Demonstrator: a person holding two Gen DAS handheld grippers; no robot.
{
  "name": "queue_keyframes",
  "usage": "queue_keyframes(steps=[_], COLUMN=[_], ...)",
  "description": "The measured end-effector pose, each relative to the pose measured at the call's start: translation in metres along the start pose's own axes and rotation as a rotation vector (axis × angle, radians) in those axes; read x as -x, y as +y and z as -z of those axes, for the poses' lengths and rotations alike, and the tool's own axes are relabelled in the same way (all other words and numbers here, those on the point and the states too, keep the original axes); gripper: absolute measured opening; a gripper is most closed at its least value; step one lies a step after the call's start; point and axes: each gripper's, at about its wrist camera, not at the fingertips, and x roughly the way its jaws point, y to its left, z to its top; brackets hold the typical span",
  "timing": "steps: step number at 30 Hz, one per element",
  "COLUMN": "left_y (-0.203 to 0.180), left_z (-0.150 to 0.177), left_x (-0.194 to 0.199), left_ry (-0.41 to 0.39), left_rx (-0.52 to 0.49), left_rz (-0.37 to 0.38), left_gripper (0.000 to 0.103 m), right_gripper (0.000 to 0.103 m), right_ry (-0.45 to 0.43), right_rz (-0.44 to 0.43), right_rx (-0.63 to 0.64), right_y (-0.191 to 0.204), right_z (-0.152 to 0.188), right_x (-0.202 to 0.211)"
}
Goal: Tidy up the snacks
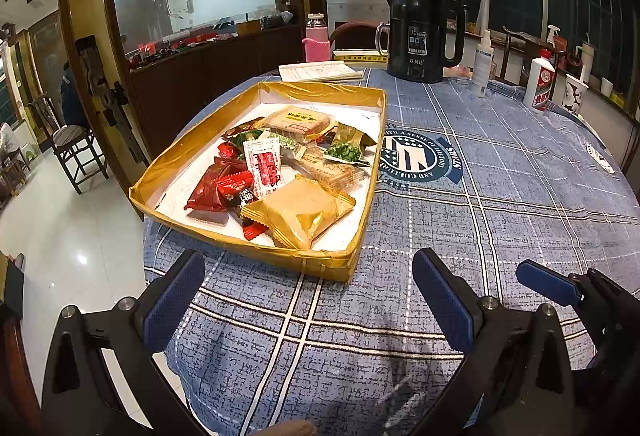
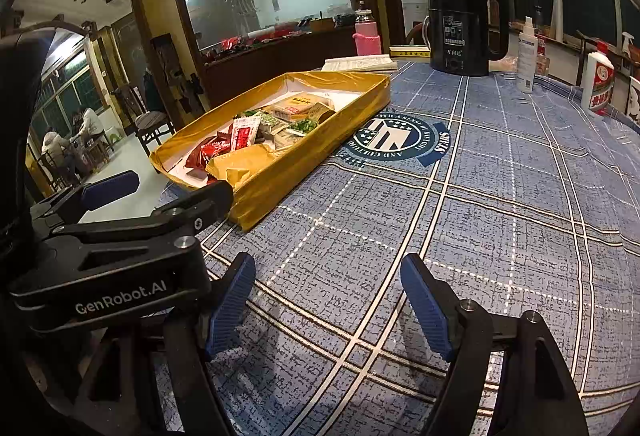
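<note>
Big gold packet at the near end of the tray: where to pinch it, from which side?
Judging by its pose, take the gold packet by its crimped near-right edge, coming down from above over the tray's low near wall. It lies flat, partly on the red packets, so a side pinch has little to bite. The left gripper is open, empty and nearest.

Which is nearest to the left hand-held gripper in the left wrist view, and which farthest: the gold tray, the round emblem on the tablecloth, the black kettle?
From the left hand-held gripper, open over the tablecloth:
1. Gold tray, just ahead, slightly left, full of snack packets.
2. Round emblem, mid-table, beside the tray's right wall.
3. Black kettle, at the table's far edge, right of centre.
</note>
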Motion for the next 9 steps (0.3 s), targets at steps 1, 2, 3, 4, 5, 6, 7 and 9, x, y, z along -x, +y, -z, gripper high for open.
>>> queue_keyframes(steps=[1,2,3,4,5,6,7,9], left_y=[0.0008,0.0013,0.0022,0.0033,0.004,0.0041,0.0036,0.0022], left_z=[0.0,-0.0002,-0.0002,-0.0006,-0.0009,-0.0017,-0.0032,-0.0069], left_x=[-0.0004,-0.0001,0.0005,0.0017,0.0038,0.0053,0.0068,0.0088], left_ry=[0.002,0.0,-0.004,-0.01,-0.016,-0.021,-0.023,-0.026], left_rx=[0.002,0.004,0.006,0.009,0.008,0.005,0.001,-0.008], left_rz=[0.005,0.009,0.011,0.013,0.016,0.019,0.02,0.018], left_gripper=[0.103,0.103,0.103,0.103,0.103,0.103,0.103,0.103], right_gripper=[0.077,0.077,0.077,0.077,0.077,0.077,0.077,0.077], right_ry=[0.001,0.002,0.003,0.003,0.001,-0.003,-0.006,-0.011], right_rz=[0.0,0.0,0.001,0.001,0.004,0.007,0.011,0.015], right_rx=[0.003,0.006,0.007,0.008,0.007,0.004,-0.001,-0.016], right_y=[0.0009,0.002,0.0025,0.0024,0.0019,0.0007,-0.0009,-0.0068], right_z=[-0.0001,-0.0002,-0.0001,-0.0001,-0.0005,-0.0006,-0.0013,-0.0033], right_x=[-0.0005,-0.0009,-0.0014,-0.0017,-0.0013,-0.0006,0.0003,0.0032])
